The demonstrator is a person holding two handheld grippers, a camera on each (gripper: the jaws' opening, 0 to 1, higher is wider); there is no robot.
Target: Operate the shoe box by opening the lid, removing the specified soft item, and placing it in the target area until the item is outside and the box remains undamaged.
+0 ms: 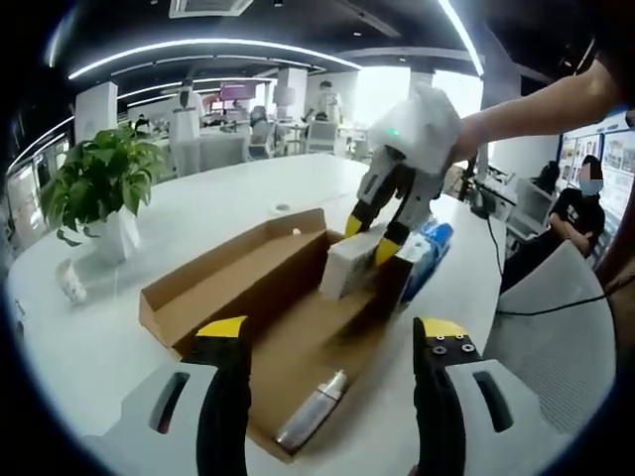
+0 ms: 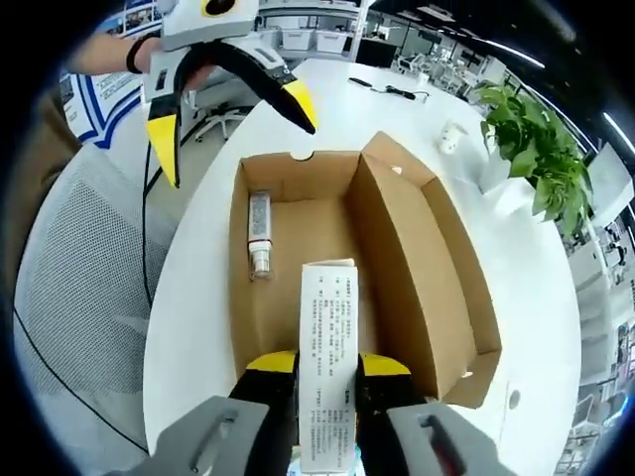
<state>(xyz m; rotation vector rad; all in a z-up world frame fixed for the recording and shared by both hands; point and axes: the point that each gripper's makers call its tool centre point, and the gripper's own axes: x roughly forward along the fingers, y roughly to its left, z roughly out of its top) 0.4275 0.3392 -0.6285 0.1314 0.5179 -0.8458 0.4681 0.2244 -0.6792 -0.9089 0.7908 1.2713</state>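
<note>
White table (image 2: 198, 297). Shoe box (image 2: 397, 268) lies open on it, lid folded flat alongside. White carton (image 2: 327, 347) stands over the box's interior, upper face printed with rows of small text, too fine to read. Right gripper (image 2: 327, 372) jaws closed onto the carton's sides. Left gripper (image 1: 332, 332) hangs above the box's near end, jaws wide apart, nothing between them. Silver tube (image 2: 259, 233) lies on the box floor.

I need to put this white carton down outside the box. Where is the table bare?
Bare white table lies between the open cardboard box and the potted plant, and beyond the plant. Crowded: inside the box beside the silver tube, and the side with the blue pack near the mesh chair.
</note>
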